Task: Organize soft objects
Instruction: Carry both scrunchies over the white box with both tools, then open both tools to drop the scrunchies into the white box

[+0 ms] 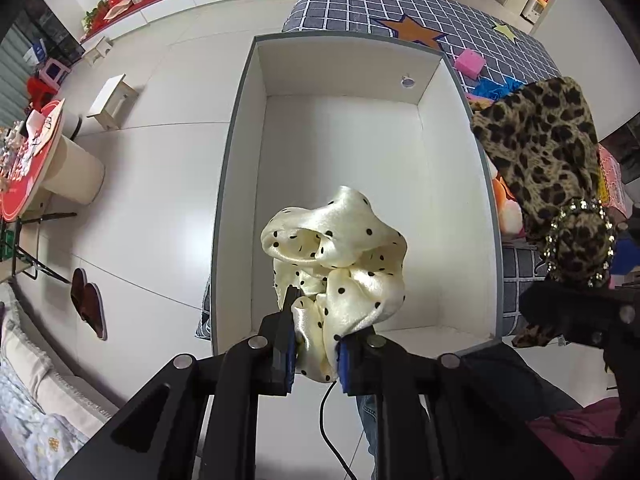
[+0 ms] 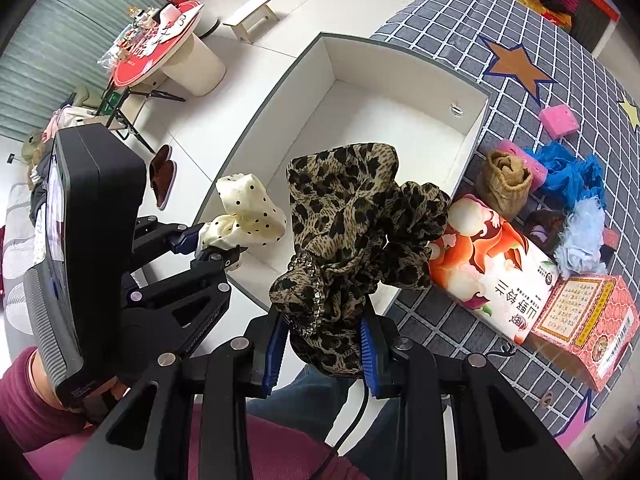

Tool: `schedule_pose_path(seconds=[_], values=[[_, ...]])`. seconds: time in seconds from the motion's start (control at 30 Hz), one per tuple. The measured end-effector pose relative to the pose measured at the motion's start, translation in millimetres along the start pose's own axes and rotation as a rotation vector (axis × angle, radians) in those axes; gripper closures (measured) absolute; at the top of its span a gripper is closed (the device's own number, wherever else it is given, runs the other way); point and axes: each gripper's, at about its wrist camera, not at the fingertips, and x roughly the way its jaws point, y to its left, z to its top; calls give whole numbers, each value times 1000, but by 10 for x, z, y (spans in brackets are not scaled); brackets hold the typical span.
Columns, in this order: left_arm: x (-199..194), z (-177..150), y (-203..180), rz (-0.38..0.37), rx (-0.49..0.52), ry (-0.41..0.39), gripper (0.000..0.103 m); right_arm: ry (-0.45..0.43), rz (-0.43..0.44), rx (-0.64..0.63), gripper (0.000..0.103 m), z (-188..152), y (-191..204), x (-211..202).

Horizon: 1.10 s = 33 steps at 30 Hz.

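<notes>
Satin dotted scrunchie point(image 1: 340, 264) hangs over the white box point(image 1: 456, 184), w/ the leopard one point(image 2: 352, 240) just beside it above the rim. Risk: slippery cloth slides out, or lands on the blanket point(image 2: 540, 28). Left gripper point(image 1: 314, 344) nearly closed, pinching the dotted one; right gripper point(image 2: 324, 344) clamped on leopard, jaws a bit wider.

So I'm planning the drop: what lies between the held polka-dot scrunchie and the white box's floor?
Nothing: in the left wrist view the polka-dot scrunchie hangs over the white box, whose floor shows bare.
</notes>
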Motion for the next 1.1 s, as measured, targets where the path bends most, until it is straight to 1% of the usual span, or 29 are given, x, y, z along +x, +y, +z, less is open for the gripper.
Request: schedule_pose_path(seconds=[0.47,0.97,1.0,1.07,1.1], values=[[40,2,-22,12,-1,13,85,23,10,-24,70,47,15,86],[59,13,-41,18,3,18,84,30,16,-39,70,59,51,132],[54,13,-39,19,2,15,79,29,17,-41,70,66,55,133],[38,16,-29,33,-4,7,61,29,22,-46,69,80,62,134],[27,15,-22,37,-5,4,42,30,24,-46,68,86,66,134]])
